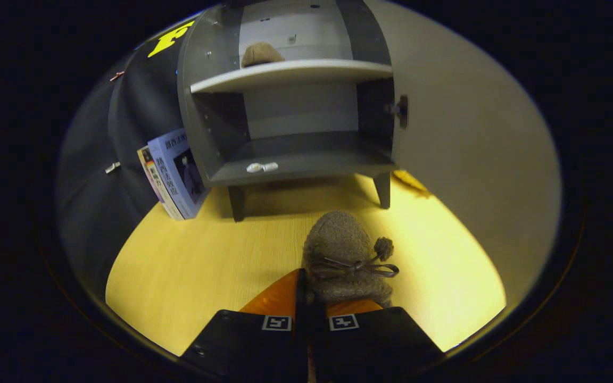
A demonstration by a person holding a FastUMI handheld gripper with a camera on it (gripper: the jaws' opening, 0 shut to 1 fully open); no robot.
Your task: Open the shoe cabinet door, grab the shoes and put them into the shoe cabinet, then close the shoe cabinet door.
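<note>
A brown fuzzy shoe [345, 255] with a lace bow and pompom hangs just ahead of my fingers, its heel pinched between them. My gripper [309, 298] is shut on it, above the yellow wooden floor [189, 266]. Beyond stands the grey shoe cabinet [290, 159] on short legs, its door [461, 133] swung wide open to the right. A second brown shoe [261, 54] rests on the cabinet's upper shelf [290, 72]. The lower compartment holds no shoe; a small white fitting [262, 167] sits on its front edge.
Two books [176, 173] lean against the cabinet's left side by the black cloth wall. A small yellow scrap [410, 182] lies on the floor behind the right cabinet leg, near the open door.
</note>
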